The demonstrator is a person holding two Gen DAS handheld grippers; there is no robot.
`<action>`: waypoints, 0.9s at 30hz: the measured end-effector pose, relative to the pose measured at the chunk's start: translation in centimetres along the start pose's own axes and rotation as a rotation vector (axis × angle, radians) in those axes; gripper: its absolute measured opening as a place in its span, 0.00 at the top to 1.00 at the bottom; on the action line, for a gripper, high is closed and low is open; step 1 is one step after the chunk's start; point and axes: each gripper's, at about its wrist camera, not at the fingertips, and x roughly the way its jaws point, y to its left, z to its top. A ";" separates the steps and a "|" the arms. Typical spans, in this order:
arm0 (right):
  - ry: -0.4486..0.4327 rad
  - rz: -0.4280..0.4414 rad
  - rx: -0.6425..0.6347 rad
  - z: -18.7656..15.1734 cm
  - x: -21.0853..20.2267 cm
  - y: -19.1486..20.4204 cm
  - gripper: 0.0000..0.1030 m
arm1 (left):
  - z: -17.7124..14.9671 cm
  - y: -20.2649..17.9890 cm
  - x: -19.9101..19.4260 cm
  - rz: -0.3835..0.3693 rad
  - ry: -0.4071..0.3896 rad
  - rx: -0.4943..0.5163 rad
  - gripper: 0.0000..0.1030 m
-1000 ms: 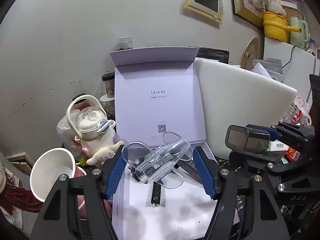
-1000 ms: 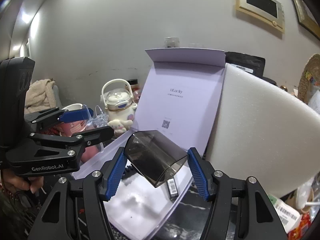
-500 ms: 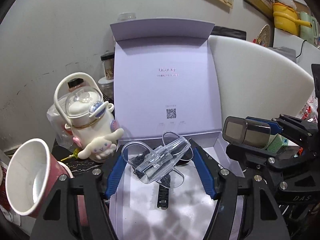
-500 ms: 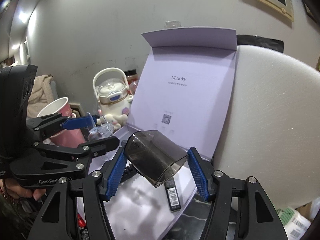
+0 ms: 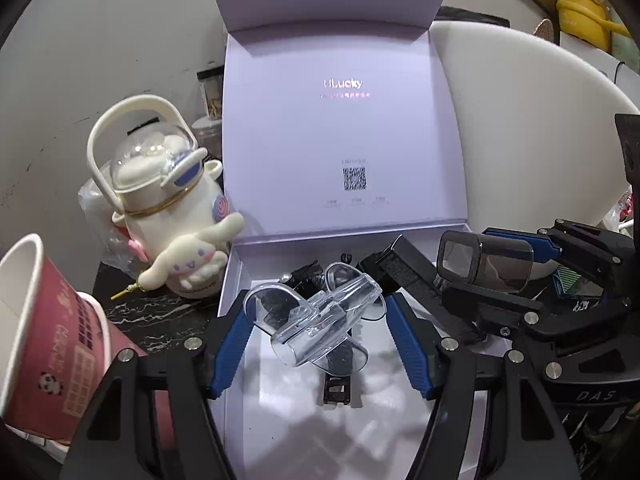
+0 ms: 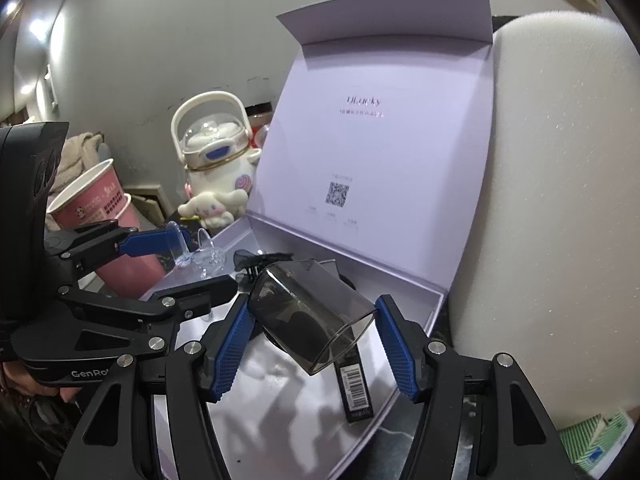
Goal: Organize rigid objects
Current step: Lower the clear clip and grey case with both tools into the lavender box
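Left gripper (image 5: 318,330) tilted down over the open box (image 5: 236,276), jaws clamped on a clear plastic piece (image 5: 320,320). Right gripper (image 6: 312,338) alongside, likewise angled, jaws clamped on a smoky plastic cup (image 6: 308,312). Beyond, the upright lid (image 5: 344,128) read "ULucky" above a QR code.

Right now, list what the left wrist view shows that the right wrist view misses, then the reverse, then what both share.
Only the left wrist view: a yellow pot on a high shelf at upper right, and the left claw seen head-on, shut on a clear plastic piece.

Only the right wrist view: a barcoded black stick in the box, and a hand at the lower left edge.

Both: the open lilac box, cartoon-dog kettle, pink paper cup, white foam slab, and the smoky container in the right claw.
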 end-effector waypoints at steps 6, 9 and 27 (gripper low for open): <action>0.026 0.001 -0.003 -0.2 0.8 0.0 0.39 | -0.5 0.1 1.1 -0.001 0.032 0.005 0.35; 0.036 0.003 -0.003 -0.3 1.2 0.0 0.39 | -0.7 0.1 1.7 -0.006 0.051 0.008 0.35; 0.102 0.009 -0.011 -1.2 2.2 -0.3 0.38 | -1.4 0.4 5.3 -0.010 0.167 -0.044 0.35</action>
